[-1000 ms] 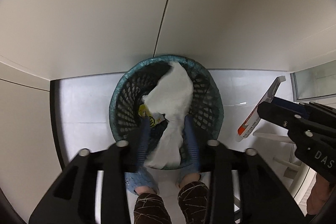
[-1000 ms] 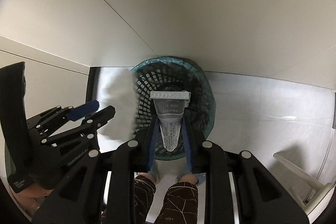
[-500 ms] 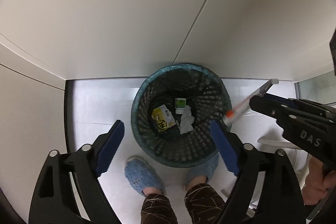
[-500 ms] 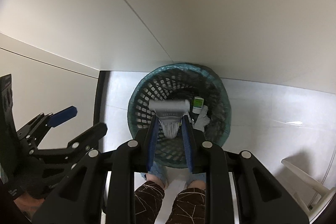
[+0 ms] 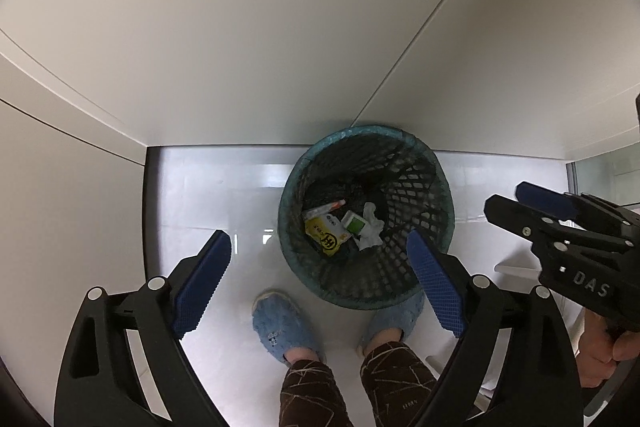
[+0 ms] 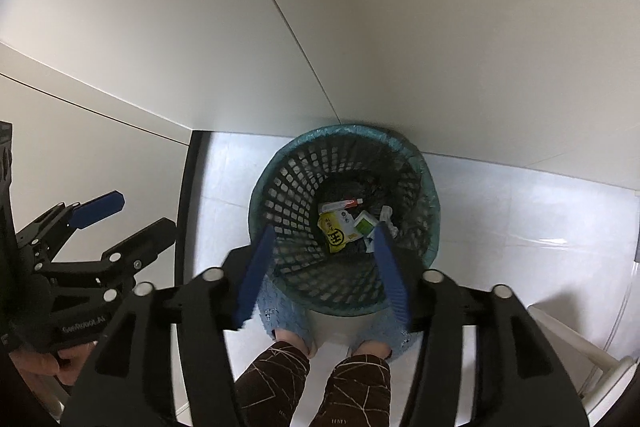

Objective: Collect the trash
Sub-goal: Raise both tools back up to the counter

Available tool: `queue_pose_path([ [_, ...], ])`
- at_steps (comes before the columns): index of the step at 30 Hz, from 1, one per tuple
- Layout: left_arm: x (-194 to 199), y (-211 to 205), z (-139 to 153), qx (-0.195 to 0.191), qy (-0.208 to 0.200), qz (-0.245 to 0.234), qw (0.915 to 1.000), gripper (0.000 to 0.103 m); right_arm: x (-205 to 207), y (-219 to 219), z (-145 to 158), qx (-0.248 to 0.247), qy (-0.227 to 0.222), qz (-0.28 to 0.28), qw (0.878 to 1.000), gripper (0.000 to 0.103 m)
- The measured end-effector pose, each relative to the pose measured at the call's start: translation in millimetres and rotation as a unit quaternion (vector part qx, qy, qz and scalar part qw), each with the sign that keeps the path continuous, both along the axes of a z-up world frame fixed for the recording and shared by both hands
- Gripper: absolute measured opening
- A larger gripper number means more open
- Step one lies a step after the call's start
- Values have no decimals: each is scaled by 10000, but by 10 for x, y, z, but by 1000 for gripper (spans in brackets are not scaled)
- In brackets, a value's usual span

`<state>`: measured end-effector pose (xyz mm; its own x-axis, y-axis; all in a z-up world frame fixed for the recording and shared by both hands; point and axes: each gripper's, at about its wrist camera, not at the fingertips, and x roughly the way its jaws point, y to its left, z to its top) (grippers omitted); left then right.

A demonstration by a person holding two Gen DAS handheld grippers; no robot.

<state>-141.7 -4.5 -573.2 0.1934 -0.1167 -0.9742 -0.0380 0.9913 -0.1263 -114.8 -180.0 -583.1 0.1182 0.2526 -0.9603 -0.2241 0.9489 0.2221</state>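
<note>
A teal mesh waste basket (image 5: pixel 360 131) (image 6: pixel 344 129) stands on the floor against the wall. At its bottom lie a yellow packet (image 5: pixel 326 235) (image 6: pixel 334 231), a green-and-white box (image 5: pixel 354 223) (image 6: pixel 364 225), a crumpled white tissue (image 5: pixel 372 227) (image 6: pixel 388 215) and a white tube with a red end (image 5: pixel 324 209) (image 6: pixel 340 205). My left gripper (image 5: pixel 316 239) (image 6: pixel 142 213) hangs above the basket, jaws wide and still opening, nothing between them. My right gripper (image 6: pixel 324 229) (image 5: pixel 508 197) is also over the basket, its jaws opening and empty.
A person's feet in blue slippers (image 5: pixel 280 323) and dark patterned trouser legs (image 6: pixel 276 375) stand just in front of the basket. White walls meet behind it. A white frame (image 6: pixel 568 343) stands on the tiled floor at the right.
The left gripper let the white tissue fall into the basket and opened wide. The right gripper opened and the tube dropped into the basket. Both grippers rose.
</note>
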Motion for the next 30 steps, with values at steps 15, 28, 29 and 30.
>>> queue_pose_path([
  [15,-73,151,1469,3,-447,124,9989,88,-188,-223,1639,-335,-927,-539,9937,95],
  [28,-44,156,3121,-70,-1097,-53,9939,90,-271,-379,3355,-424,-1755,-862,9798,95],
  [29,-32,165,3233,-76,-1177,-81,9930,90,-271,-389,3470,-414,-1812,-894,9785,95],
  [30,-19,181,3331,-79,-1257,-98,9920,90,-280,-400,3561,-410,-1853,-920,9775,95],
])
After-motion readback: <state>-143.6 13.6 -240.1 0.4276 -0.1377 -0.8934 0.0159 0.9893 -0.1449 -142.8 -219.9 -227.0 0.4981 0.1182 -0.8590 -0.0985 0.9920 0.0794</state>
